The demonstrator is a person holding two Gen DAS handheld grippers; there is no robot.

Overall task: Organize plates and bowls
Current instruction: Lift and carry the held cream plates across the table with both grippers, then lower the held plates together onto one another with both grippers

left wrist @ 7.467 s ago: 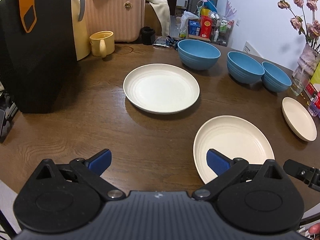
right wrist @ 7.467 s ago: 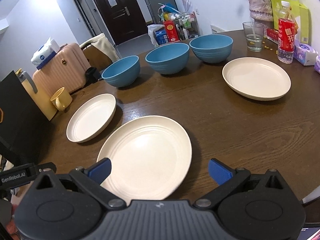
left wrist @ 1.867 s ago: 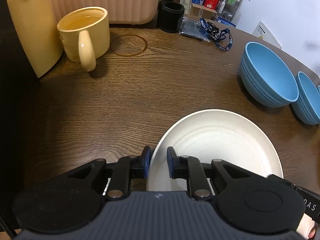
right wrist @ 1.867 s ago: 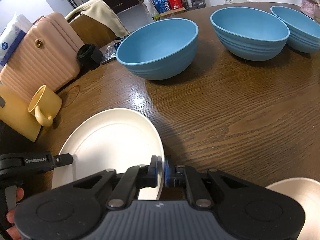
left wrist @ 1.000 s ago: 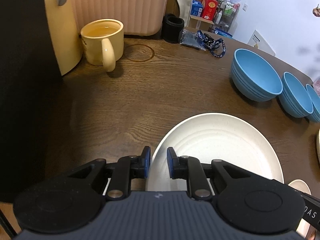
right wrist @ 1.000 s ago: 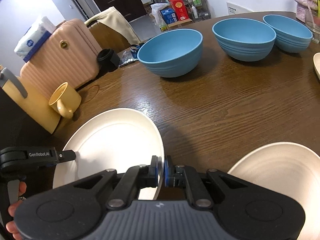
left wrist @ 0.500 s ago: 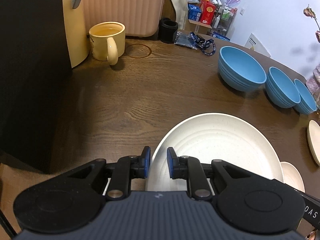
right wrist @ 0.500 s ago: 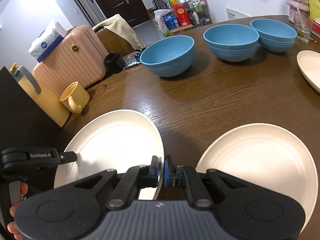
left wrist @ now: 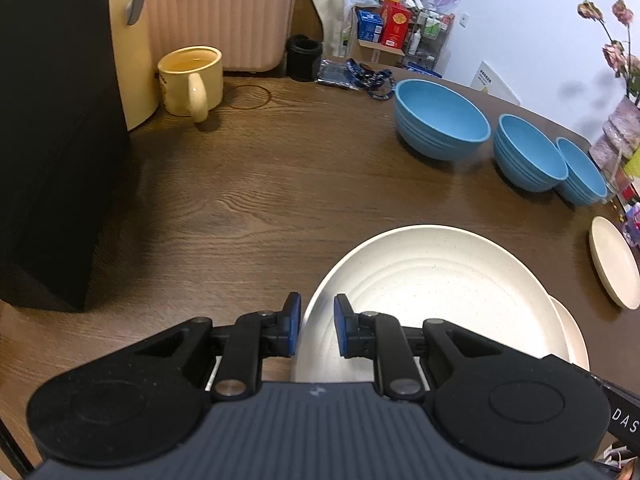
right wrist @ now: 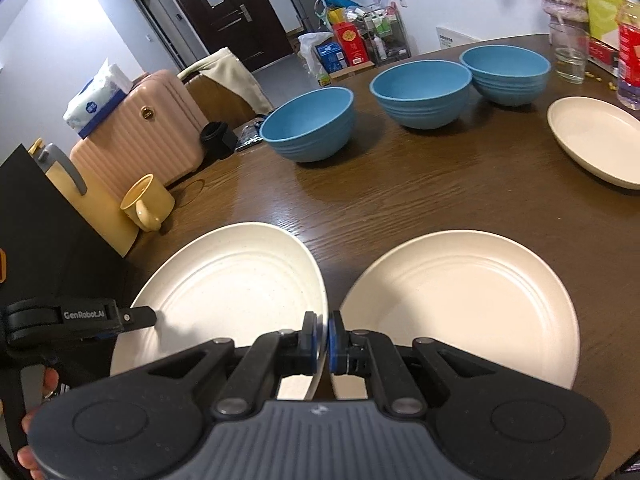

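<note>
Both grippers hold one cream plate above the brown table. My left gripper is shut on its left rim. My right gripper is shut on its right rim; the plate shows to the left there. A second cream plate lies on the table just right of the held one, and its edge peeks out beyond the held plate. A third cream plate lies far right. Three blue bowls stand in a row at the back.
A yellow mug, a cream jug and a black bag stand at the left. A pink suitcase sits behind the table. A glass and a bottle stand at the far right.
The held plate has risen and come back toward me and to the right, so that it now partly overlaps the second plate. Both grippers stay shut on its rim.
</note>
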